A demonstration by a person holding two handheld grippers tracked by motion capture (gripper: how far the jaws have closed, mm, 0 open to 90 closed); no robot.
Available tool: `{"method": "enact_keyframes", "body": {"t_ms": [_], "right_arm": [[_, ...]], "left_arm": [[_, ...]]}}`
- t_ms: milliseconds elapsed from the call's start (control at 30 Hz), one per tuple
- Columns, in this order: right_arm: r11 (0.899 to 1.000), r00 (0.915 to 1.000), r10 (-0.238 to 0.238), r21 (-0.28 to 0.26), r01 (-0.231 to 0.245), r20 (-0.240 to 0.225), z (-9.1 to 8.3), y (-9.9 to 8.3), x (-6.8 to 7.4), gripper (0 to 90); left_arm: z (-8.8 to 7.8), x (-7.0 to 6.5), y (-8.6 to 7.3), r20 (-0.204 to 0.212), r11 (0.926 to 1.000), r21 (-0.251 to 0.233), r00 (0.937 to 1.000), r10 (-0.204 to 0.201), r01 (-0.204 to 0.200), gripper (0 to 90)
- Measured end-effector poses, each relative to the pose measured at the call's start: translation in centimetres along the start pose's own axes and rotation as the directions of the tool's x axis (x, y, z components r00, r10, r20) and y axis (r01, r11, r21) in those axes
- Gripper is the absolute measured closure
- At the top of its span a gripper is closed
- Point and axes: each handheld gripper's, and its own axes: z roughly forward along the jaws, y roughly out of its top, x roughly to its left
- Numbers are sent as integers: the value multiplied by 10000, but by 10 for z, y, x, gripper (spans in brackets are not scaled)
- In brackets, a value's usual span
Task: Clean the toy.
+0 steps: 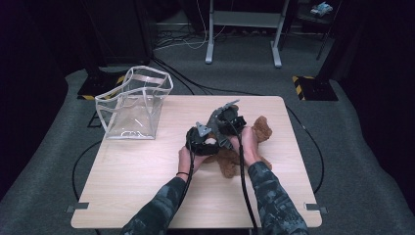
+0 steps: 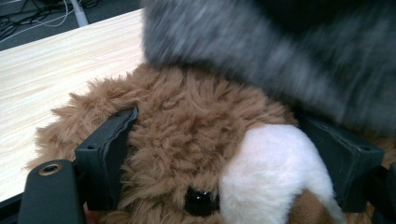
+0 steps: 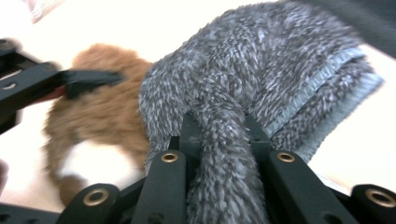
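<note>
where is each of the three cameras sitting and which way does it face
High view: above the person's side, looking forward and down on the table; both forearms, left gripper and right gripper over the plush dog.
Left gripper view: on the left gripper, looking along jaws that clamp the dog's head.
Right gripper view: on the right gripper, jaws pinching a grey fluffy cloth.
Both gripper views share the dog and cloth.

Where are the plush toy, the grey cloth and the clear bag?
plush toy (image 2: 187, 126): left gripper view, brown fur of its head, between the jaws.
grey cloth (image 3: 261, 70): right gripper view, shaggy middle above the pinched fold.
clear bag (image 1: 134, 105): high view, its front wall.
</note>
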Motion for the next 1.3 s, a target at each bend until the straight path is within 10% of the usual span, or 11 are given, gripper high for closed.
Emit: {"method": "enact_keyframes", "body": {"t_ms": [267, 600, 767, 1033, 1300], "right_arm": [[9952, 9898, 937, 186, -962, 1074, 8, -3, -37, 763], [9827, 9558, 1851, -349, -1820, 2284, -38, -19, -70, 761], [9803, 9523, 1974, -489, -1913, 2326, -50, -31, -74, 760], [9800, 9723, 1938, -715, -1857, 1306, -45, -39, -63, 758], [9986, 9991, 335, -411, -346, -278, -21, -17, -12, 752]], "left_arm": [[0, 0, 0, -2, 10000, -15, 10000, 30, -30, 174], [0, 0, 0, -24, 10000, 13, 10000, -28, 28, 174], [0, 0, 1, -26, 10000, 49, 10000, -25, 25, 174], [0, 0, 1, -28, 10000, 50, 10000, -13, 13, 174], [0, -1, 1, -88, 10000, 28, 10000, -45, 45, 174]]}}
